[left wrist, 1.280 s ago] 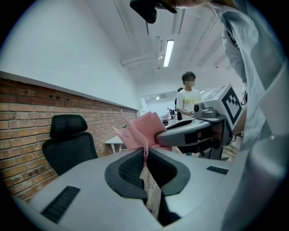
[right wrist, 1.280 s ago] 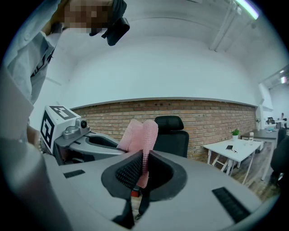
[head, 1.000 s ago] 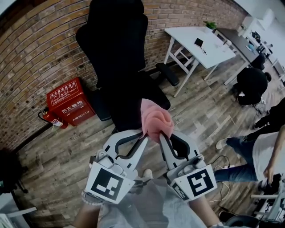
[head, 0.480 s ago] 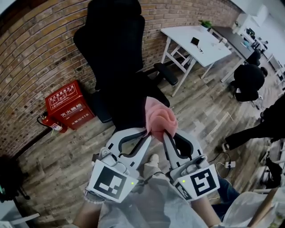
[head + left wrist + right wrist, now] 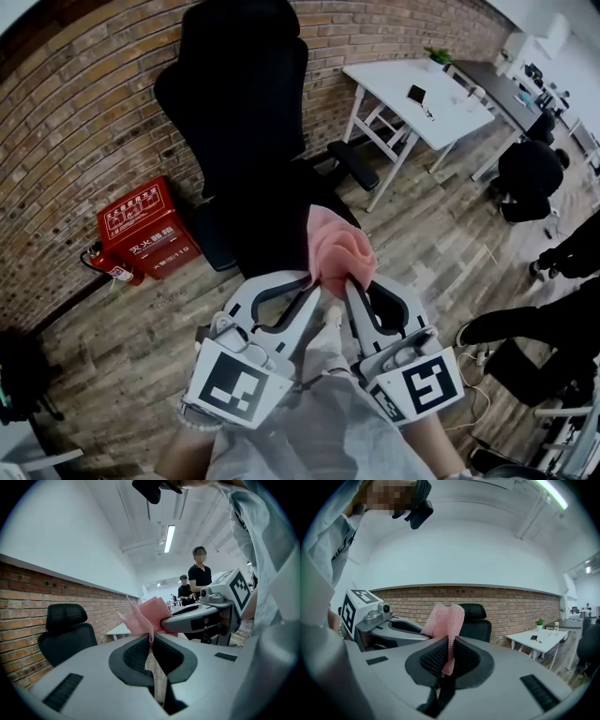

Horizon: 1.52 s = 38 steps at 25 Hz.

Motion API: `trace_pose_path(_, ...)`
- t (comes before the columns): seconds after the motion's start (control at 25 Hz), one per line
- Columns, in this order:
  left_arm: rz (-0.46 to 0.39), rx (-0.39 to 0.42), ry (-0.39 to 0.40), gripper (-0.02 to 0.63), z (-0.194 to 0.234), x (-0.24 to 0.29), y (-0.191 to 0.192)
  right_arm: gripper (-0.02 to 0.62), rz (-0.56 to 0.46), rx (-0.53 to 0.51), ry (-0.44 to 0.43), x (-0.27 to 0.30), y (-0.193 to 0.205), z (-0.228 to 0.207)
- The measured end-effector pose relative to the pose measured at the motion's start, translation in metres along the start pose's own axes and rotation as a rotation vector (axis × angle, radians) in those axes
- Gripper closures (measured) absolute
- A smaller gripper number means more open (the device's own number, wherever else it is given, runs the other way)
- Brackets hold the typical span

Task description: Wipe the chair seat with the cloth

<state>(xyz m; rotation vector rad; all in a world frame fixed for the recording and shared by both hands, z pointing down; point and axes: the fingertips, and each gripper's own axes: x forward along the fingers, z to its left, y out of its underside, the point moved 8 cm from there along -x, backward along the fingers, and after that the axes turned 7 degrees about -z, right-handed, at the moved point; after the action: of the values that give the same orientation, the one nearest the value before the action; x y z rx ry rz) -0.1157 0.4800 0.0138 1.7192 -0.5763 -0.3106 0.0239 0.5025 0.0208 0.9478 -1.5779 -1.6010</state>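
Head view: shows left gripper [image 5: 309, 289] and right gripper [image 5: 353, 284] side by side low in frame, tips converging on one bunched pink cloth [image 5: 339, 246]. Puts cloth over the front edge of the black chair seat [image 5: 272, 220]; cannot tell contact from here. Also gives chair back [image 5: 239, 84] against brick wall [image 5: 84, 112], red box [image 5: 141, 230] on wood floor [image 5: 441, 234] left of chair, white table [image 5: 412, 89] to the right.

Left gripper view: shows jaws drawn to a narrow slit, pinching a thin edge of cloth, rest fanning up above the tips. Adds right gripper gripping the same cloth from the right, a standing person in black [image 5: 199, 576] behind, a ceiling strip light [image 5: 169, 531]. Leaves seat out of frame.

Right gripper view: shows jaws pressed shut on a folded strip of cloth running down between the pads. Adds left gripper's marker cube [image 5: 355, 606] at left, headrest directly behind cloth, potted plant [image 5: 540, 622] on table at right.
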Motion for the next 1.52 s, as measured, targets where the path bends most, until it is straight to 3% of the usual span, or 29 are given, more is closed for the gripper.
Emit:
trace_pose_path(0.44,0.033,0.003,-0.067,0.569,0.038,0.084,0.007,0.545,-0.009,0.029,-0.079,0.052,0.009,-0.09)
trace_pose_path(1.0,0.069,-0.015,-0.201,0.569,0.094,0.206,0.008,0.545,0.007,0.053,-0.24,0.132,0.012,-0.222)
trace_pose_path(1.52,0.112,-0.039,-0.303,0.569,0.109,0.259,0.007,0.545,0.027,0.062,-0.355,0.165,0.015,-0.28)
